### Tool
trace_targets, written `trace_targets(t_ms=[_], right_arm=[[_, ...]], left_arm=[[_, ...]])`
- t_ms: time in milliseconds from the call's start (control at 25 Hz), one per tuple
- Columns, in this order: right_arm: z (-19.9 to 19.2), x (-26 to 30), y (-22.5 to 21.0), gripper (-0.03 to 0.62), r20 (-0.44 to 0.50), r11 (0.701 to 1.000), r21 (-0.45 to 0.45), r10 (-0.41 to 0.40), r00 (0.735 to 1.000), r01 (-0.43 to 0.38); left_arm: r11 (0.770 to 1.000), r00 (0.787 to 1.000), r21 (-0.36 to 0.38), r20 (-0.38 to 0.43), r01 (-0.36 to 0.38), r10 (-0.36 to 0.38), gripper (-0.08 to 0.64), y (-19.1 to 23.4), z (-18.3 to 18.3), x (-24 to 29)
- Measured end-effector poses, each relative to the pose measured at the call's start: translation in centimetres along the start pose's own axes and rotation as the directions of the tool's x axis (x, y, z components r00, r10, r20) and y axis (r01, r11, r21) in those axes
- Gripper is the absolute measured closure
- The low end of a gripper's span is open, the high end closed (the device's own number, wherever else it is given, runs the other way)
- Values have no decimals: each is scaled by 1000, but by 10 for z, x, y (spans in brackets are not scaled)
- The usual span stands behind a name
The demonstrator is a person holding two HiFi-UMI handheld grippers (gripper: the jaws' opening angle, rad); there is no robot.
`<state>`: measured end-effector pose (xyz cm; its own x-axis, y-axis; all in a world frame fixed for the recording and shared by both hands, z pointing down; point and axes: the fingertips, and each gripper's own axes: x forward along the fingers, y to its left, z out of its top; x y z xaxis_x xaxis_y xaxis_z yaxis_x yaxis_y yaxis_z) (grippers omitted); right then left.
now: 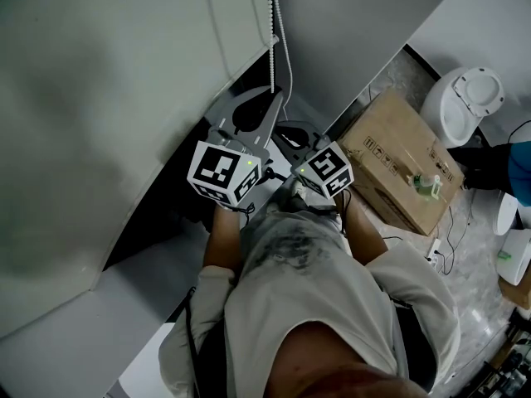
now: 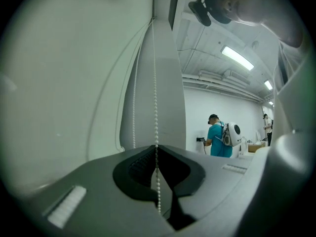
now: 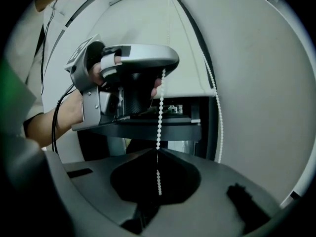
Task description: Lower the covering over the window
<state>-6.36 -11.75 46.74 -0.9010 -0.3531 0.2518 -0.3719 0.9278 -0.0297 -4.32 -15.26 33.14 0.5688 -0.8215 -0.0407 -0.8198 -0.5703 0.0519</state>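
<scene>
head view: bead chain hangs from the top edge, long axis running down into the two grippers near the middle. covering is the pale sheet filling the left, with dark window space under its lower edge. left gripper sits nearer the camera, its marker cube toward the person. right gripper is just beside it on the right and partly under it. both forearms reach forward, close together. cardboard box on the floor at far right has its flaps shut, so the contents do not show; small greenish item lies on top.

left gripper view: left gripper jaws closed together on the bead chain, which runs straight up from the pinch and dangles below it. second strand hangs just left. covering fills the left. person in a teal shirt stands far right.

right gripper view: right gripper jaws closed on the bead chain, vertical, coming down from the left gripper above, which a hand holds about level. covering hangs behind, with the other strand to the right.
</scene>
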Motion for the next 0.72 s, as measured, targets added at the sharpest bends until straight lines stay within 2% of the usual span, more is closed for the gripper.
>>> trace_targets(t_ms=[480,720], right_arm=[[-39,5,2,575,-80,999,34,7,997,-4],[-42,-2,1,575,-63,999,52,-8,998,11]], left_arm=[[999,996,-27,-84,-22,20,541,1,-42,-1],[999,997,-35,-75,-25,23,540,-3,-44,-4]])
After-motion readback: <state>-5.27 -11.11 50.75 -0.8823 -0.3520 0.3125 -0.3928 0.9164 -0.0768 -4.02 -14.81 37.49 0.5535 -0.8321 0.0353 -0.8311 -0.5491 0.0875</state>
